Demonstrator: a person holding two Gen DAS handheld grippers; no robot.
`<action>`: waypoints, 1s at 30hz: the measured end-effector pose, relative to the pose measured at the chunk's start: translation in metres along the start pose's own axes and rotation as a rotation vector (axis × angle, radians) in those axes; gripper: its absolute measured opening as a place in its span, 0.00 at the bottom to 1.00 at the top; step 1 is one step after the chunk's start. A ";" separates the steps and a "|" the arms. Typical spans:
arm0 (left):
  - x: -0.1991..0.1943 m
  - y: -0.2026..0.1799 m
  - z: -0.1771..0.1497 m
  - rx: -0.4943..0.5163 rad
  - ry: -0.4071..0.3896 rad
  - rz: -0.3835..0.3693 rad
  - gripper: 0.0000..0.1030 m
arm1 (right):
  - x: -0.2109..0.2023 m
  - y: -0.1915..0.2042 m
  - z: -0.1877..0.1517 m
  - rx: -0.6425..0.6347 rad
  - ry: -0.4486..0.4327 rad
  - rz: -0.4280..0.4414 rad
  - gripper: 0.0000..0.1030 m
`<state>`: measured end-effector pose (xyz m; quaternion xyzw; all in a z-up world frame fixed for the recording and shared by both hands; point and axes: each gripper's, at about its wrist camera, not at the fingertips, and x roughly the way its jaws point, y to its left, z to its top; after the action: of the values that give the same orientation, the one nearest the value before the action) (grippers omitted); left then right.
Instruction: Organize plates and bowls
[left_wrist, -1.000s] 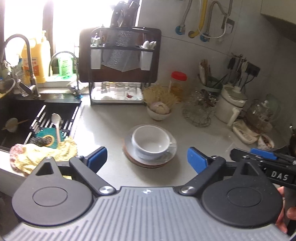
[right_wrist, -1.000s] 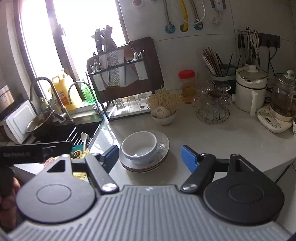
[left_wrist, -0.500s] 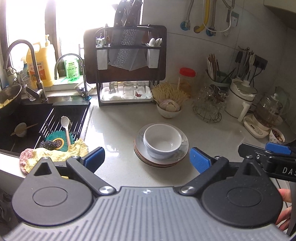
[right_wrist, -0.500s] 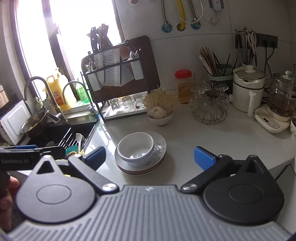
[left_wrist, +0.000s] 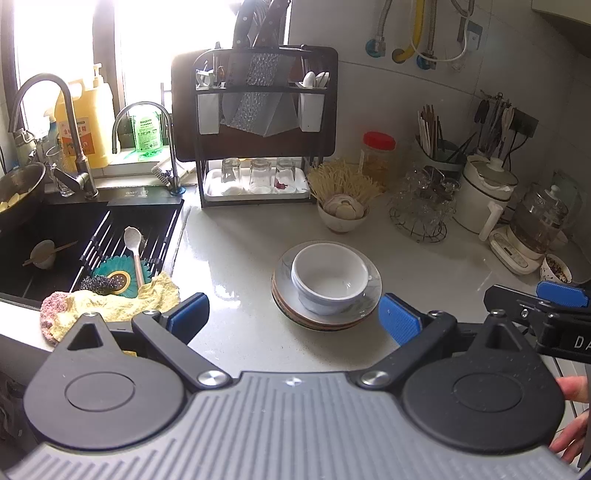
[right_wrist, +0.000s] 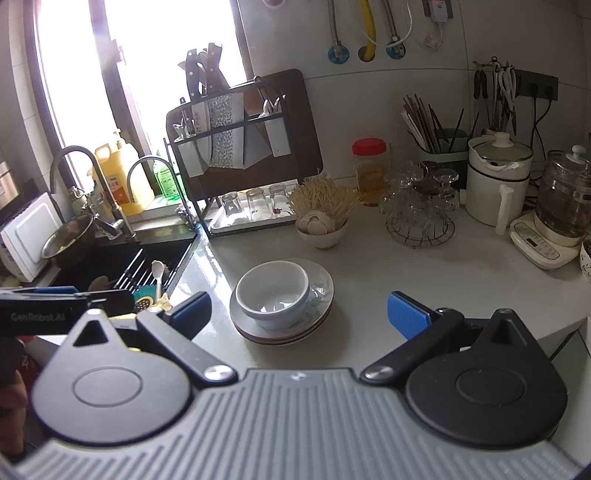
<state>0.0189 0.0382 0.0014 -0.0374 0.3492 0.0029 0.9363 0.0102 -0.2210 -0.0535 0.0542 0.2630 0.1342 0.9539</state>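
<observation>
Stacked white bowls sit on a small stack of plates in the middle of the grey counter; they also show in the right wrist view as bowls on plates. My left gripper is open and empty, held back from the stack. My right gripper is open and empty, also short of the stack. Each gripper's body shows at the edge of the other's view.
A black sink with a rack, spoon and cloths lies left. A knife and glass rack stands behind. A bowl of noodles, glassware basket, white pot and kettle line the right.
Both grippers have pulled back and up from the stack, so it looks smaller and farther. The right gripper's jaws have spread wider. The stack has not moved.
</observation>
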 end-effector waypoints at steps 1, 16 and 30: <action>0.000 0.001 0.000 -0.001 0.001 0.003 0.97 | 0.000 0.001 0.000 0.000 0.002 0.002 1.00; 0.001 0.004 -0.004 -0.001 0.017 -0.005 0.97 | 0.005 0.005 -0.004 0.012 0.023 -0.005 1.00; 0.002 0.001 -0.006 -0.008 0.031 -0.016 0.97 | 0.006 0.004 -0.007 0.008 0.034 0.007 1.00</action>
<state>0.0162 0.0388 -0.0046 -0.0442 0.3633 -0.0040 0.9306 0.0106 -0.2152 -0.0611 0.0564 0.2794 0.1372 0.9486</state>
